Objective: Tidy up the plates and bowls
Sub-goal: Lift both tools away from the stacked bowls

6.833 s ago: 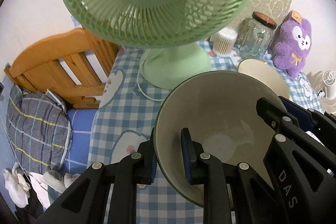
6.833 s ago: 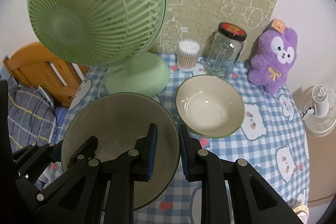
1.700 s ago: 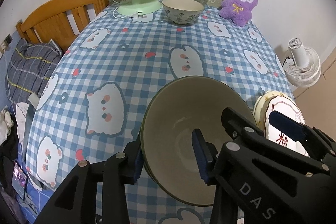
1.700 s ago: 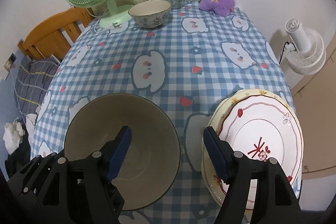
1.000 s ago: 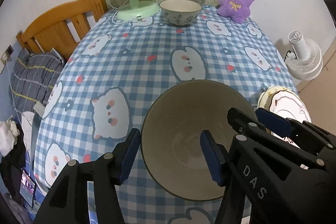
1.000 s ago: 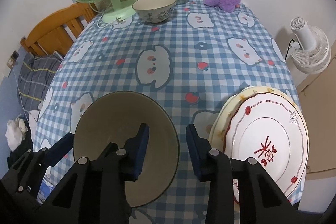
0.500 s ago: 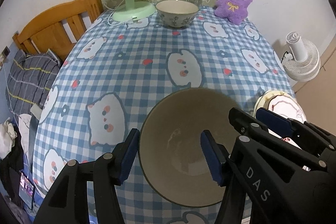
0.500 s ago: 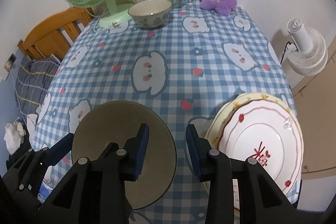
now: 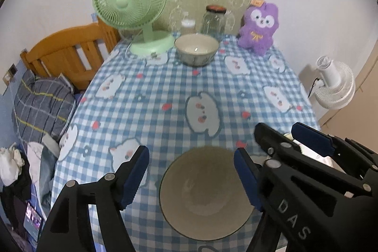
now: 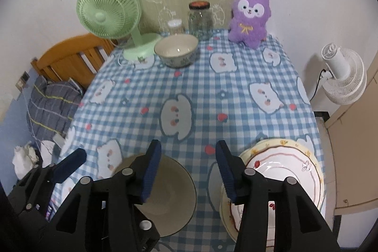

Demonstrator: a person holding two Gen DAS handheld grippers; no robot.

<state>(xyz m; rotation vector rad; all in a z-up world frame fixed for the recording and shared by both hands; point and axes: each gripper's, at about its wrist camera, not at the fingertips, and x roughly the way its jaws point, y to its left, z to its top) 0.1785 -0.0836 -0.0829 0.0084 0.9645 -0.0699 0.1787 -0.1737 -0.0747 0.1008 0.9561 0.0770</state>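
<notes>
We hold both claws above the near edge of the tabletop [image 10: 236, 91]. The left claw [image 9: 191, 177] has its jaws spread wide and grips nothing. The right claw [image 10: 186, 171] also stands apart and empty.

The near bowl [image 9: 205, 193] rests upright on the checked cloth below the left claw, touched by neither finger. The plate stack [image 10: 278, 176] lies just beside it, at the right near corner. The far bowl [image 10: 176, 50] sits well apart at the back, near the green fan [image 10: 111, 15].

Hazards, as we judge them:
- The plate stack appears close to the tabletop edge; a sideways nudge from the right claw could push it off.
- Reaching for the far bowl risks striking the fan base or the glass jar [image 10: 200, 15].
- A grip on one thin rim may let a bowl tilt and slip.
</notes>
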